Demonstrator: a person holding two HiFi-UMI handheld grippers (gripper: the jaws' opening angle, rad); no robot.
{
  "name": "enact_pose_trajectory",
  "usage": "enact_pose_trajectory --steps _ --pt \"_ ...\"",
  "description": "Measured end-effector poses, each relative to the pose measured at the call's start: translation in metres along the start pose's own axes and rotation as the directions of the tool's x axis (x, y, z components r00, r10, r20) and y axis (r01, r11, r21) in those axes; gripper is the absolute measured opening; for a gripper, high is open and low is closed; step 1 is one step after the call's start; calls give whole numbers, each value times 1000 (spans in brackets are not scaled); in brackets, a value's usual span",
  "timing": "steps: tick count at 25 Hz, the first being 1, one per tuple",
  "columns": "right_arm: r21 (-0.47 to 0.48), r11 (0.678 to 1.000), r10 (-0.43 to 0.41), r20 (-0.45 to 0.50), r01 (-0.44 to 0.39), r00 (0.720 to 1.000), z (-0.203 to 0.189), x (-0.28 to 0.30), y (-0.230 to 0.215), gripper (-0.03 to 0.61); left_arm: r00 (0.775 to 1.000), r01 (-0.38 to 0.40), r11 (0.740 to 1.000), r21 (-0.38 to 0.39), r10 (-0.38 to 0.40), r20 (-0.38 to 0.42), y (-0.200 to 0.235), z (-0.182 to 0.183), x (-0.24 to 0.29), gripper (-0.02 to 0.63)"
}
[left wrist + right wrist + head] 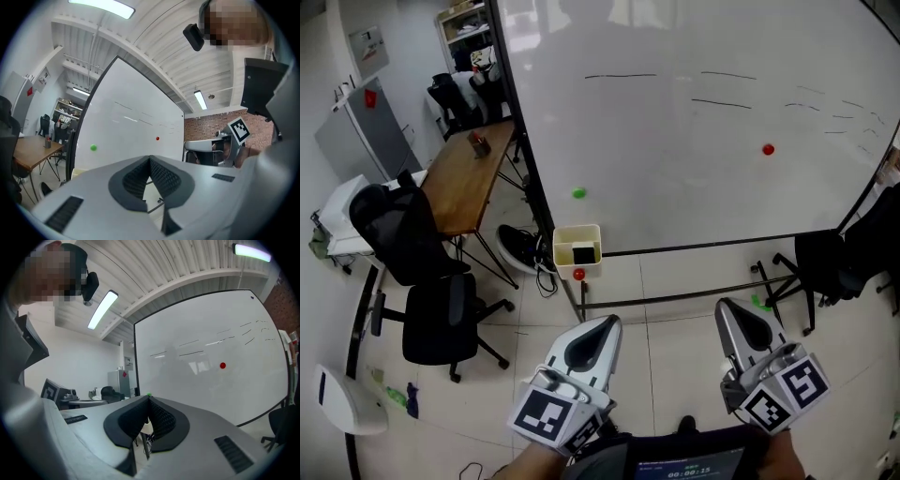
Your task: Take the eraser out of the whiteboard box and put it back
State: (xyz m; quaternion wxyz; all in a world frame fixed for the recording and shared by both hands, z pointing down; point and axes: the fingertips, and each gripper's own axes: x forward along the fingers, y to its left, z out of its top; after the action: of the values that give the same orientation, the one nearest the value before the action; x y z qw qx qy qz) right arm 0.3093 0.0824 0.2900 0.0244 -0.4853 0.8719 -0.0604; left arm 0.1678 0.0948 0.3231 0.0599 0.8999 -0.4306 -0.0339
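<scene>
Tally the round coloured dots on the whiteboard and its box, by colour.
Red: 2 (upper red dot on the whiteboard; lower red dot low on the box front)
Green: 1 (green dot on the whiteboard)
Total: 3

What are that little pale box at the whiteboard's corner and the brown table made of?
The small pale-yellow open box looks like plastic: smooth, evenly coloured thin walls; painted metal is possible. The long brown table seems to have a wood or veneer top, matt warm brown, on thin dark legs, probably metal.
</scene>
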Motion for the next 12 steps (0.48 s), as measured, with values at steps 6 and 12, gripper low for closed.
enact_pose_trajectory --steps 6,12 --pt "-7 998 60 -7 -60 998 10 -74 -35 26 998 -54 998 -17 55 8 -80 0 10 8" --pt "23 998 66 12 -67 998 23 -156 -109 25 998 -64 998 23 64 -19 -176 -5 45 8"
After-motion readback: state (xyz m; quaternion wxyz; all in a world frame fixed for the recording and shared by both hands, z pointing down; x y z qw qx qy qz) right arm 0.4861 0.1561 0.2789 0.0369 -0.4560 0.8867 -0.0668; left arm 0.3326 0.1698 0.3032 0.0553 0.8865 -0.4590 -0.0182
